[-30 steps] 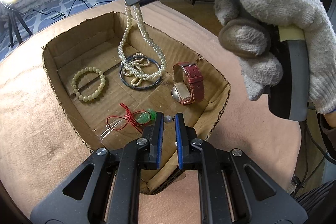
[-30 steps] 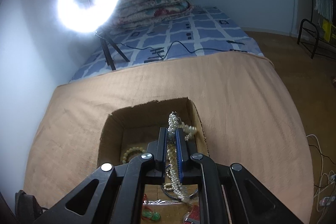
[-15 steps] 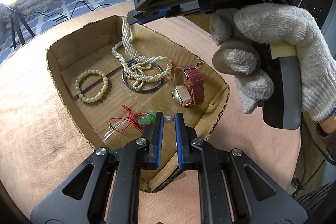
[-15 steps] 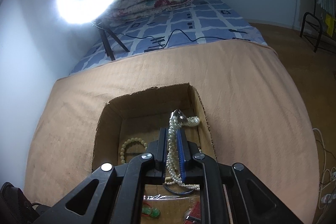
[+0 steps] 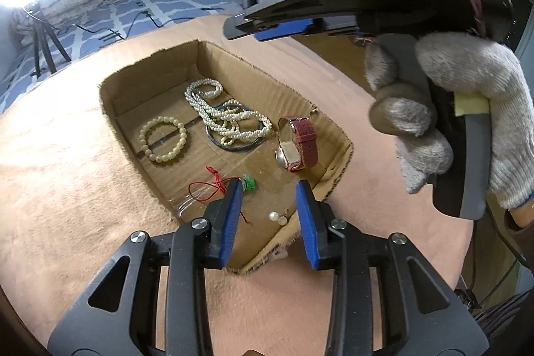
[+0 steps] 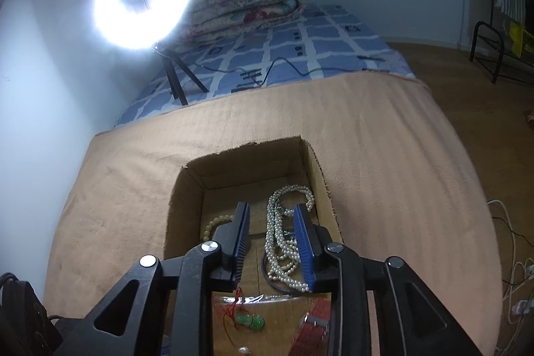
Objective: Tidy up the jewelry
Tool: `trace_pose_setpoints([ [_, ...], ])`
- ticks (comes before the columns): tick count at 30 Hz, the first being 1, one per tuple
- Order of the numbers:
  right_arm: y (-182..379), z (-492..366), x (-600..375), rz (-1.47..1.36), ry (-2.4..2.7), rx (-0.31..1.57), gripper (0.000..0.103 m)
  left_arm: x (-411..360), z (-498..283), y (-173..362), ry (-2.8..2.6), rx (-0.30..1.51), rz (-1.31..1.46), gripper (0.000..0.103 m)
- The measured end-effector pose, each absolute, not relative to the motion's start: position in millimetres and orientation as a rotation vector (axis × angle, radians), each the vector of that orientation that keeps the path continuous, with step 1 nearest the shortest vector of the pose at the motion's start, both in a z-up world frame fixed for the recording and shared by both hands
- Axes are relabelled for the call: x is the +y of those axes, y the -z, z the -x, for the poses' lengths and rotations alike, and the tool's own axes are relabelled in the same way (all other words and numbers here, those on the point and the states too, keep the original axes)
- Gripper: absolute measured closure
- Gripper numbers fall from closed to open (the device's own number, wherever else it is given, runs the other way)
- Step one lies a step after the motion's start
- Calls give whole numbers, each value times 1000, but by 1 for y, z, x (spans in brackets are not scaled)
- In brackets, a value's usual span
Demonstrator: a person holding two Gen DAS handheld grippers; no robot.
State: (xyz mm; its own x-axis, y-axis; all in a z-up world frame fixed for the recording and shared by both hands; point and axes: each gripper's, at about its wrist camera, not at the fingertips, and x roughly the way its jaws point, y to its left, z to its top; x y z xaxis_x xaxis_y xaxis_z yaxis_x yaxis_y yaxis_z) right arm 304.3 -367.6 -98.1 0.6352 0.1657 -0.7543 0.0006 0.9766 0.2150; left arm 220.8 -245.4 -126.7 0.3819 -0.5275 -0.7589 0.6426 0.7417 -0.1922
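Fig.: both claws parked over the cardboard box [image 5: 320,109], which sits on a tan cloth [image 5: 66,155] w/ its open top facing up so pieces can be dropped in from above. Left gripper [image 5: 267,206] has its jaws apart and empty, hovering over the box's near corner; right gripper [image 6: 272,242] likewise has jaws apart w/ nothing between the pads, held above the box interior by a gloved hand [image 5: 467,109]. The pearl necklace [image 5: 223,112] lies loose on the box floor toward the far end, heaped partly across a dark bangle [image 5: 213,139], prob. because a limp strand piles wherever it lands. Beaded bracelet [image 5: 163,139] lies flat near the left wall, apart from the necklace; watch [image 5: 295,145] w/ red strap rests tipped on its side by the right wall. Green pendant on red cord [image 5: 247,182] sits at the near end, just beside the left claw's finger; two small pearl pieces [image 5: 277,217] lie in the near corner, directly below the open left jaws. Judged: most items are in, spread so they do not tangle.
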Motion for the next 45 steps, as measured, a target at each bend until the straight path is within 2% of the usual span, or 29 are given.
trace_pose_setpoints([
  [3,81,-289,-365,-200,-84,846,64,-240,-211,112,745,887,-146,70],
  [15,27,-218,-348,-168,-37,740,61,-207,-160,56,723,789,-141,69],
  [16,23,-211,-347,-168,-34,733,61,-204,-155,53,722,783,-139,67],
  [17,20,-203,-345,-169,-32,723,61,-200,-149,48,718,774,-132,60],
  [18,17,-197,-344,-171,-32,718,56,-197,-145,45,715,766,-128,56],
  [19,15,-190,-342,-171,-30,709,51,-193,-141,42,713,760,-124,55],
  [20,12,-184,-341,-168,-25,697,43,-190,-135,38,710,751,-123,55],
  [22,7,-168,-336,-150,-10,674,41,-184,-127,33,699,739,-127,54],
  [24,5,-158,-333,-142,-3,668,39,-179,-119,29,686,726,-126,38],
  [26,4,-148,-331,-145,2,665,34,-174,-113,26,665,712,-120,30],
  [31,4,-127,-328,-141,32,650,27,-159,-99,21,620,692,-96,19],
  [32,5,-123,-327,-140,42,647,20,-157,-97,20,606,685,-97,17],
  [33,6,-118,-327,-142,49,641,14,-155,-94,19,598,680,-98,16],
  [45,23,-96,-333,-148,117,614,10,-152,-71,20,577,664,-140,13],
])
